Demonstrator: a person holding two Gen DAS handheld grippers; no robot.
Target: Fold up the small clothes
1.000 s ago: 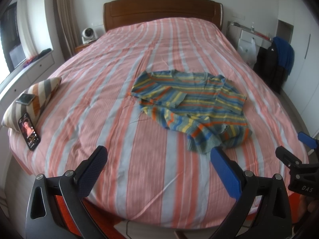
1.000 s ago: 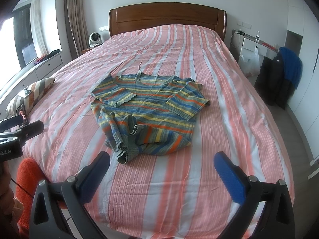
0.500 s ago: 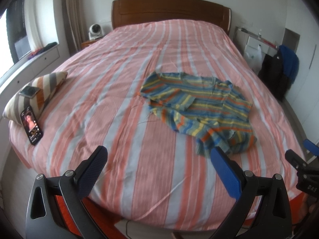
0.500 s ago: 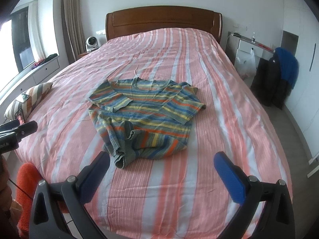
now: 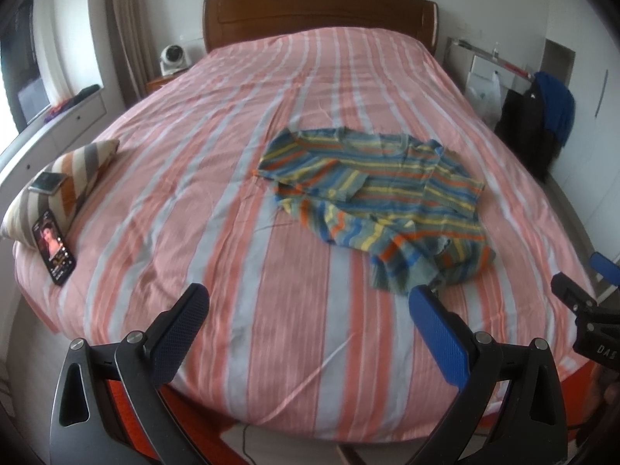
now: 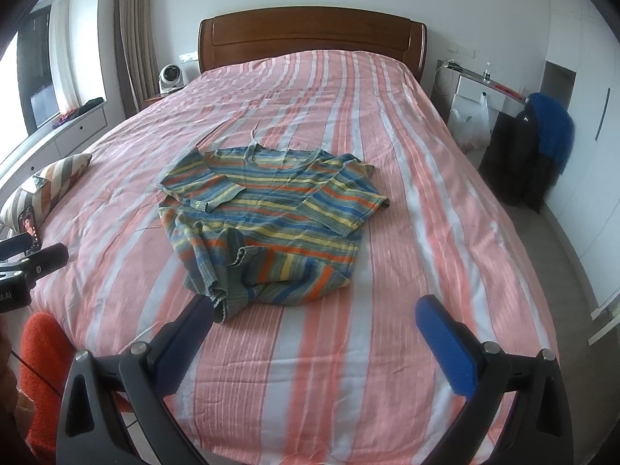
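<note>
The bed (image 6: 407, 178), covered in a pink, orange and white striped sheet, fills both views and carries the one garment in play. The striped sweater (image 6: 271, 209) lies on the middle of the bed, a little toward the foot end, neck pointing to the headboard (image 6: 310, 35). Judging by how it lies, the fold is only partly made: both sleeves are crossed inward over the chest, which looks like a finished first step, but the lower hem is bunched and rumpled at the near corner instead of lying flat. What seems left is to smooth that hem and bring the bottom up toward the collar.

Neither tool touches the cloth. The right gripper (image 6: 314, 333) hovers over the foot of the bed with its jaws wide apart and nothing between them, the left-hand pad just short of the crumpled hem. The left gripper (image 5: 306, 317) sits further to the side, jaws equally wide and empty, with the sweater (image 5: 379, 201) ahead and to its right.

A striped pillow (image 5: 73, 170) rests at the bed's left edge; a phone (image 5: 54, 248) leans against it with its screen lit, and a second one lies on top.

Readable writing is scarce. The body of the other gripper, at the right edge of the left wrist view, bears white letters that appear to read "DAS", though they are cut off and too small to be sure.
</note>
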